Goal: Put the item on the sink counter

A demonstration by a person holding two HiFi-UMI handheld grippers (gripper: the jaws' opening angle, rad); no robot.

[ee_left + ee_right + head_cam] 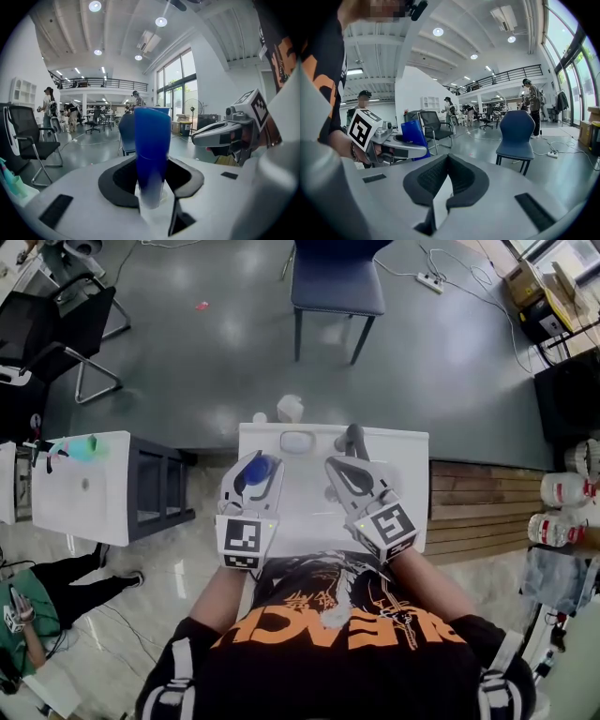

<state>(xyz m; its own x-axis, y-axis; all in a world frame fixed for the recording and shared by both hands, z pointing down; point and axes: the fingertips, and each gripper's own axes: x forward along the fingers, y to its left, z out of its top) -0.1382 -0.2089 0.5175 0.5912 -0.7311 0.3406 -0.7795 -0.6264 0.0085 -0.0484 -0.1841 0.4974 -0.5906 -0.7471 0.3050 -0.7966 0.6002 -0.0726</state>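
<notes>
A blue plastic cup [255, 470] stands upright between the jaws of my left gripper [251, 482], which is shut on it; in the left gripper view the cup [152, 150] fills the gap between the dark pads. My right gripper [347, 476] hovers beside it at the same height, jaws shut on nothing. In the right gripper view its pads meet at the tip [446, 159], and the cup [411, 133] shows at the left. Both grippers hang over the white sink counter [403, 460], near its front half.
A dark faucet [352, 439] and an oval basin [298, 442] sit at the counter's far edge, with a white bottle [291, 409] beyond. A white table [84, 488] and a dark shelf [155, 488] stand to the left. A blue chair [337, 282] stands farther off, and wooden planks [478, 507] lie to the right.
</notes>
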